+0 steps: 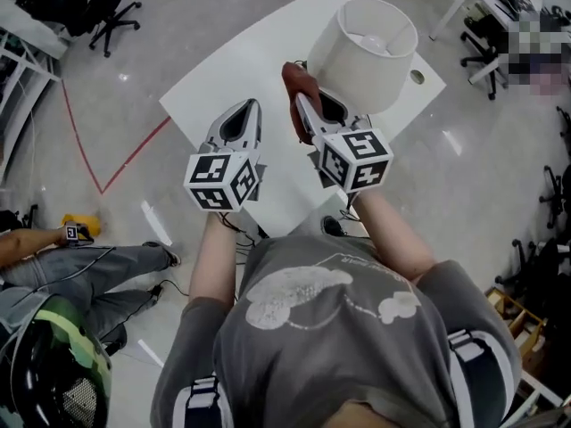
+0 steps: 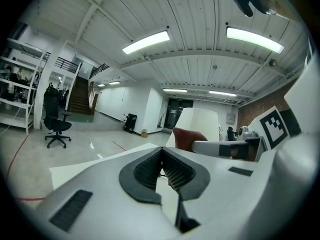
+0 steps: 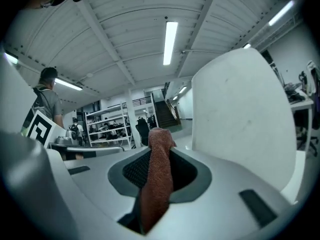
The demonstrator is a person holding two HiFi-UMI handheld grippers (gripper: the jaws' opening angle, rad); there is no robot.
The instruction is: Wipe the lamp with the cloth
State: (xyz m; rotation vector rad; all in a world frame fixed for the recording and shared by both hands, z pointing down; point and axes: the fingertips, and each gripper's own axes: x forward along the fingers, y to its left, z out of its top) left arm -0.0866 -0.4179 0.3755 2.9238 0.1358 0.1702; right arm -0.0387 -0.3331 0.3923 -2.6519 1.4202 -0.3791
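Observation:
A white lamp with a drum shade [image 1: 373, 50] stands at the far right of a white table [image 1: 227, 78]; its bulb shows inside the open top. My right gripper [image 1: 308, 105] is shut on a reddish-brown cloth [image 1: 297, 83], held just left of the shade. In the right gripper view the cloth [image 3: 157, 176] runs between the jaws and the shade [image 3: 245, 119] fills the right side, close by. My left gripper [image 1: 241, 125] hovers over the table's middle, shut and holding nothing. In the left gripper view the cloth [image 2: 187, 138] and shade [image 2: 197, 124] lie ahead to the right.
A person sits on the floor at the lower left [image 1: 80, 266] near a black helmet [image 1: 45, 373]. Office chairs [image 1: 107, 7] stand at the upper left, desks and chairs [image 1: 500, 25] at the upper right. Red tape lines [image 1: 125, 163] cross the glossy floor.

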